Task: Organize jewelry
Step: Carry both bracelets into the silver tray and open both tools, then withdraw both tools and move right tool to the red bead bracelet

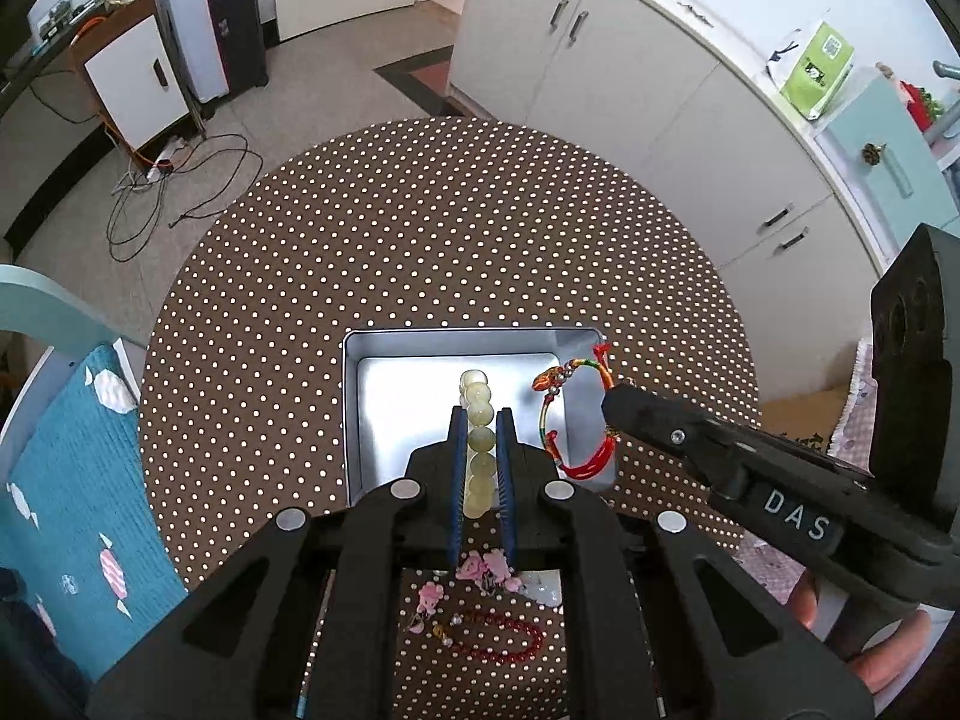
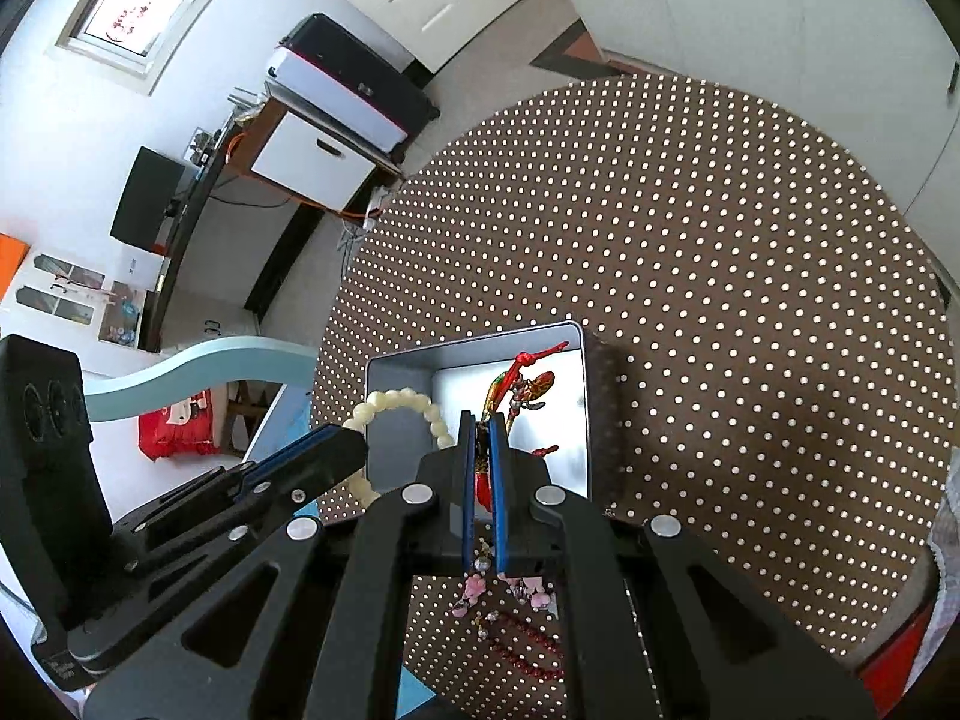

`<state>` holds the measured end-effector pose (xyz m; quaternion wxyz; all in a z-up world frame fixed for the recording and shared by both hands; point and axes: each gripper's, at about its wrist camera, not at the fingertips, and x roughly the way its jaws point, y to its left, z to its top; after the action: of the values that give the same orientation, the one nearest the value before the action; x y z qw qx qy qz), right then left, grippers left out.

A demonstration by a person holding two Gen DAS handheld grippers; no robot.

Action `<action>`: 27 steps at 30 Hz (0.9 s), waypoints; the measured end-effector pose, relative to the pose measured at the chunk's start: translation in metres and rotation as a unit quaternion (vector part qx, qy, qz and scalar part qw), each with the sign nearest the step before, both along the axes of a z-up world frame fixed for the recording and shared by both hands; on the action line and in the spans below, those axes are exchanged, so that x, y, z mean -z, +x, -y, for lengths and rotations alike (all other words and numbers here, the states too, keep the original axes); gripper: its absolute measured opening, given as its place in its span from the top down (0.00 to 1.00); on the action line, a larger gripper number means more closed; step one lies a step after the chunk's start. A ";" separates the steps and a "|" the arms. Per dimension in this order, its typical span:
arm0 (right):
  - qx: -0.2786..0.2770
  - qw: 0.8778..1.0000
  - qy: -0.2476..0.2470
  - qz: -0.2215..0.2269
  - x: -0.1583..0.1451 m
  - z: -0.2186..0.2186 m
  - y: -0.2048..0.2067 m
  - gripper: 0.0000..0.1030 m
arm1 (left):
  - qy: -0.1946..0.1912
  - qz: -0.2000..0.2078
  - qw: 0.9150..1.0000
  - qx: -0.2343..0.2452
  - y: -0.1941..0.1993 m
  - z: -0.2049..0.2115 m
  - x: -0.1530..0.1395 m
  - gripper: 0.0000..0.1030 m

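A silver metal tin [image 1: 360, 396] [image 2: 576, 396] sits on the round polka-dot table [image 1: 420, 228] [image 2: 720, 240]. My left gripper [image 1: 480, 417] [image 2: 354, 441] is shut on a pale green bead bracelet [image 1: 480, 414] [image 2: 399, 403], which hangs over the tin's inside. My right gripper [image 2: 482, 420] [image 1: 609, 402] is shut on a red braided cord bracelet [image 2: 519, 387] [image 1: 567, 414], held over the tin's right side. On the table near me lie pink flower pieces [image 1: 486, 570] [image 2: 474, 588] and a dark red bead bracelet [image 1: 504, 639] [image 2: 534, 642].
White cabinets [image 1: 630, 78] stand beyond the table on the right. A light blue chair with a teal cushion [image 1: 78, 480] is at the left. Cables [image 1: 174, 192] trail on the floor by a small white cupboard [image 1: 132, 78]. A hand [image 1: 870, 648] grips the right tool.
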<state>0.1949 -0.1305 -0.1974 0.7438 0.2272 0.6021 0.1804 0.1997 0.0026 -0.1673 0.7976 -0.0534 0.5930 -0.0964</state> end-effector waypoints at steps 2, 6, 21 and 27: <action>-0.004 1.000 -0.003 -0.008 0.004 -0.001 0.002 0.93 | 0.003 -0.006 1.000 0.001 0.001 -0.001 0.005 0.90; -0.009 1.000 -0.014 -0.020 0.007 0.000 0.002 0.87 | 0.026 -0.007 1.000 -0.003 0.004 -0.003 0.009 0.69; 0.022 0.999 -0.040 0.001 -0.012 0.022 -0.014 0.53 | 0.038 0.001 0.999 0.002 -0.007 -0.011 0.001 0.56; 0.036 0.998 -0.044 -0.001 -0.013 0.026 -0.024 0.53 | 0.036 0.003 0.999 0.007 -0.019 -0.012 -0.002 0.56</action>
<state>0.1705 -0.1568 -0.1847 0.7584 0.2160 0.6017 0.1269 0.1812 0.0147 -0.1650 0.8000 -0.0203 0.5942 -0.0803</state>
